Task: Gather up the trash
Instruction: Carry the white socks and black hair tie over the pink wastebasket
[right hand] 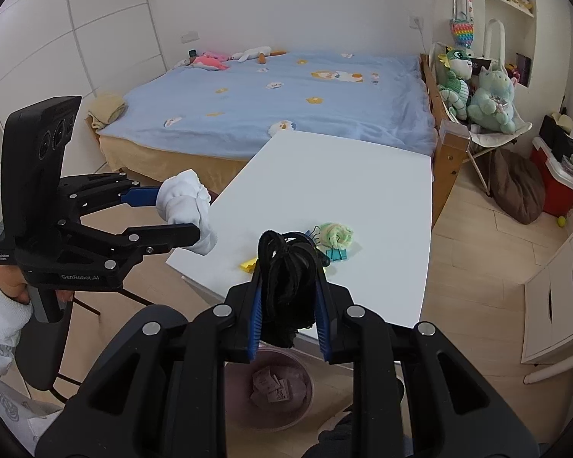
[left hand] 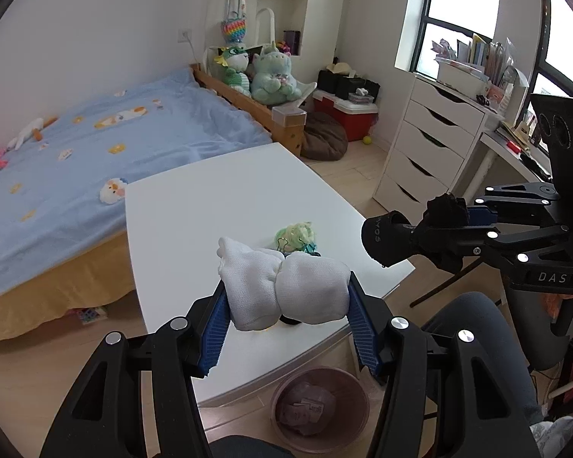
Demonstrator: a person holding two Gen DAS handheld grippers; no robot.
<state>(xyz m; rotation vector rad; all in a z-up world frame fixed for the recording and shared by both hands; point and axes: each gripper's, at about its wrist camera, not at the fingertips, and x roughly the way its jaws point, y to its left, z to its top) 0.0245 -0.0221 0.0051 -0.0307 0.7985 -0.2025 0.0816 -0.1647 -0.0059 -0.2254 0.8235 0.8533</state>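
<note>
Left gripper (left hand: 286, 297) clamps a white balled sock (left hand: 282, 286); right gripper (right hand: 288, 297), nearly closed, pinches a black cord bundle (right hand: 286, 263). Both hang above the surface (right hand: 343, 175) edge. Best centre each over the pink bin (right hand: 271, 393) below before releasing.

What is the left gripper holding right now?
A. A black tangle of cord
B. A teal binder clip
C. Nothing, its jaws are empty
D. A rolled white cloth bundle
D: the left gripper has its blue pads pressed on both sides of the white cloth bundle, held above the white table.
</note>
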